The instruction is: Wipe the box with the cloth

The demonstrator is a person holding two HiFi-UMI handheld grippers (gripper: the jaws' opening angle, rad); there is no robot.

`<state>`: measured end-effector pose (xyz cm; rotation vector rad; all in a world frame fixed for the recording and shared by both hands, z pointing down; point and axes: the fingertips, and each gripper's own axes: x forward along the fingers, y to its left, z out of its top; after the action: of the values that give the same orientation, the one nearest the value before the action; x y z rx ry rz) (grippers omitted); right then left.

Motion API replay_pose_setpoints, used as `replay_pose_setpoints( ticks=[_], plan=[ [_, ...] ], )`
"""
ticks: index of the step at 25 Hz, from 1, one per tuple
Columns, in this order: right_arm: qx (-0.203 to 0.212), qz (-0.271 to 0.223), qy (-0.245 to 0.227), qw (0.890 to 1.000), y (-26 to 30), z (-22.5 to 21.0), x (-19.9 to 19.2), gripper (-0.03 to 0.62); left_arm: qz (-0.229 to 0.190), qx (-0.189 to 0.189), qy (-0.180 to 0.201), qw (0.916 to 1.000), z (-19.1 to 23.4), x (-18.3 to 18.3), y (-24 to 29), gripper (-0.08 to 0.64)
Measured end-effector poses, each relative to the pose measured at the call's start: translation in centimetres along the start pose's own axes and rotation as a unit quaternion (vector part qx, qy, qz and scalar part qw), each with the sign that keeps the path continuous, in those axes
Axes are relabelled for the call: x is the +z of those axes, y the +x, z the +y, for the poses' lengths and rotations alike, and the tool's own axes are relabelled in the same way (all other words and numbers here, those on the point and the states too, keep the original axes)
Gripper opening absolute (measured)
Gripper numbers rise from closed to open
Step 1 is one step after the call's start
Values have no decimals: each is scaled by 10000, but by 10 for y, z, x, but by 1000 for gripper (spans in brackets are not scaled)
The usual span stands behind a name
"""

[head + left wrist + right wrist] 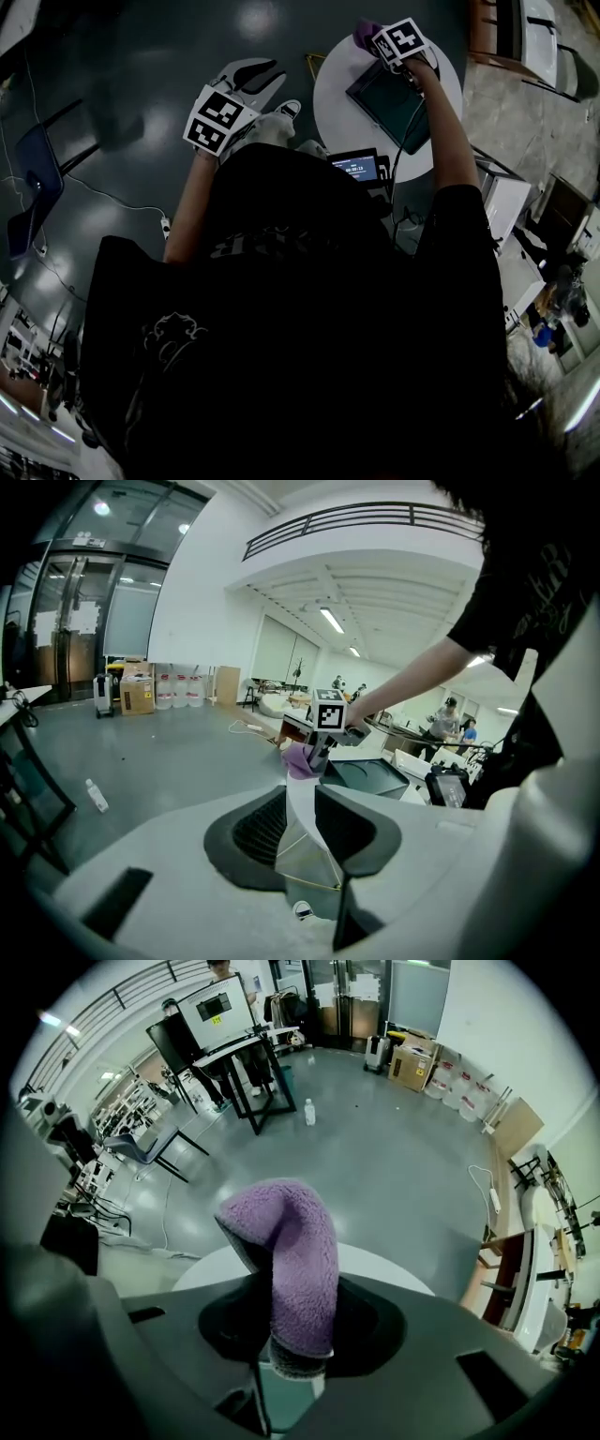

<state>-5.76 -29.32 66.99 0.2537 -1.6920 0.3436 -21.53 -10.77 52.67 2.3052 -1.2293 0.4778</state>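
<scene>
Purple fluffy cloth (295,1260) is not in the left gripper (267,80), which hangs beside the round white counter (337,84), its fingers narrowly apart and empty. On the counter lies the dark rectangular box (389,98). At its far corner the right gripper (377,42) pinches the cloth in its fingers, so wiping seems barely begun.

Small screen (357,169) beside the round table (330,89) shows digits, too small to read. Shirt (267,246) lettering illegible.

Dark glossy floor (141,56), round white table (336,94), blue chair (33,178), white walls (197,602) w/ ceiling strip lights (330,621).
</scene>
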Motion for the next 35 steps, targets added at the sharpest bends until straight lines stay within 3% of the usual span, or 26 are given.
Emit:
replay_pose_setpoints(
  ticks=[19, 25, 29, 35],
  plan=[
    [401, -81, -107, 9991, -3, 116, -16, 110, -25, -323, 287, 9991, -10, -5, -10, 104],
    [573, -401, 292, 9971, -2, 136, -19, 110, 37, -569, 526, 9970, -12, 6, 2, 104],
    [460, -716, 595, 9946, -9, 135, -20, 110, 133, -774, 704, 9944, -22, 8, 9, 104],
    [233, -1624, 1502, 9750, -56, 125, -29, 110, 230, -1142, 1045, 9877, -45, 18, 23, 104]
  ],
)
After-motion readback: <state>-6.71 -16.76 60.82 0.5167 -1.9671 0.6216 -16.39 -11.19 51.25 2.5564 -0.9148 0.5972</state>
